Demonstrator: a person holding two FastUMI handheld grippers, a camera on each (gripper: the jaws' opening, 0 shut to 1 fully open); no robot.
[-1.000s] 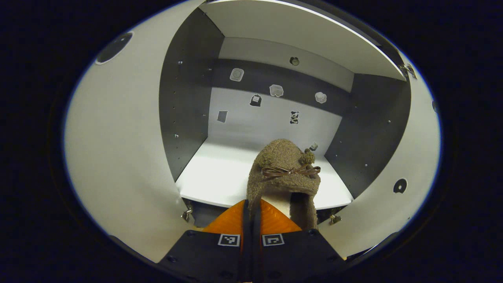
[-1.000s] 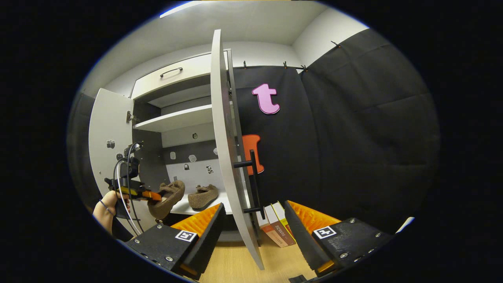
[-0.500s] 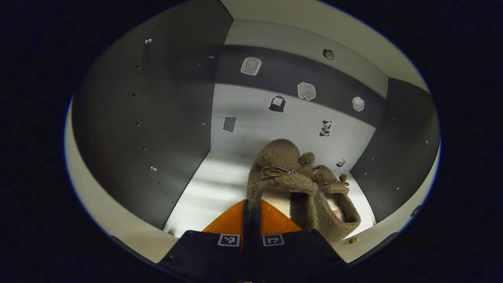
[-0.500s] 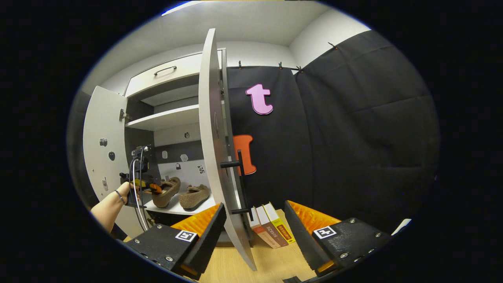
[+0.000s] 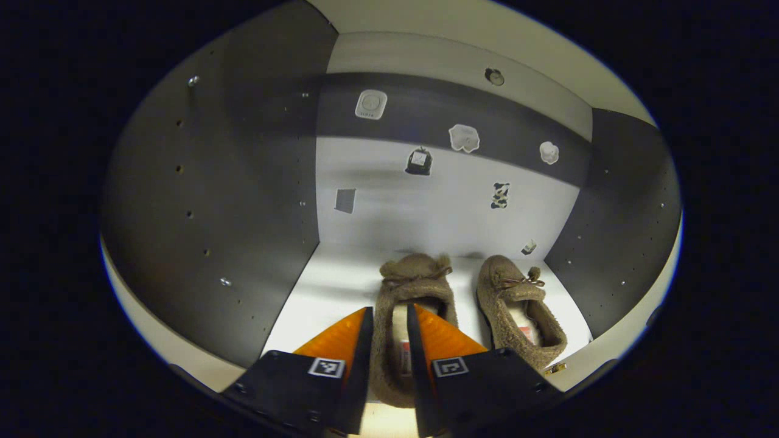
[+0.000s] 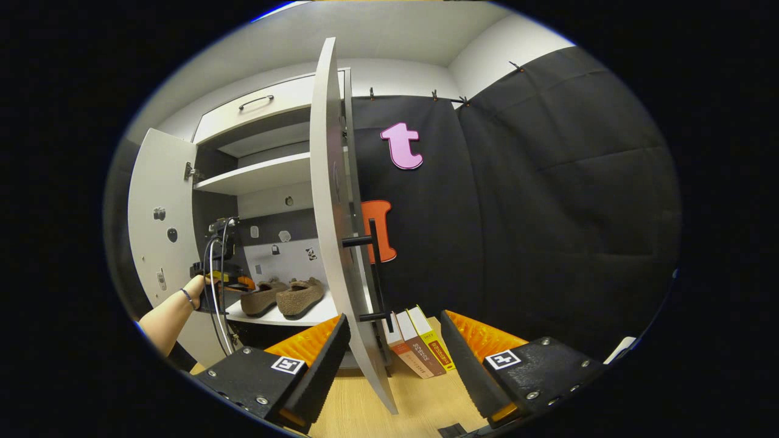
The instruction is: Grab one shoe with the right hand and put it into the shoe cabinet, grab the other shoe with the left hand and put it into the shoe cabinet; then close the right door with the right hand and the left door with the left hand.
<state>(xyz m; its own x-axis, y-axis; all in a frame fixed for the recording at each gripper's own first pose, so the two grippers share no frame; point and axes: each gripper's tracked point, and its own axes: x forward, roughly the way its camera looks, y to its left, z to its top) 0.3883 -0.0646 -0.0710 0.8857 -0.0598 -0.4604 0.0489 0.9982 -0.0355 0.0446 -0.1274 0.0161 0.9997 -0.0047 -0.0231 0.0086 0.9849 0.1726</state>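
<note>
Two brown fleecy shoes lie side by side on the cabinet's white lower shelf (image 5: 328,286), toes to the back wall. My left gripper (image 5: 388,340) is open around the heel end of the left shoe (image 5: 414,286), its fingers apart on either side of the shoe's wall. The other shoe (image 5: 517,304) lies just to its right. In the right gripper view the left gripper (image 6: 234,281), held by a hand (image 6: 176,307), is at the left shoe (image 6: 260,298) beside the right shoe (image 6: 299,297). My right gripper (image 6: 392,350) is open and holds nothing, low before the right door (image 6: 331,213).
Both cabinet doors stand open: the left door (image 6: 155,213) swung wide, the right door edge-on with a black bar handle (image 6: 374,267). An upper shelf (image 6: 261,176) and a drawer (image 6: 268,109) sit above. Three books (image 6: 420,344) lean on the wooden floor (image 6: 414,401).
The left gripper carried the shoe into the cabinet, set it flat on the shelf beside the other shoe and opened. The right gripper stayed nearly still.
</note>
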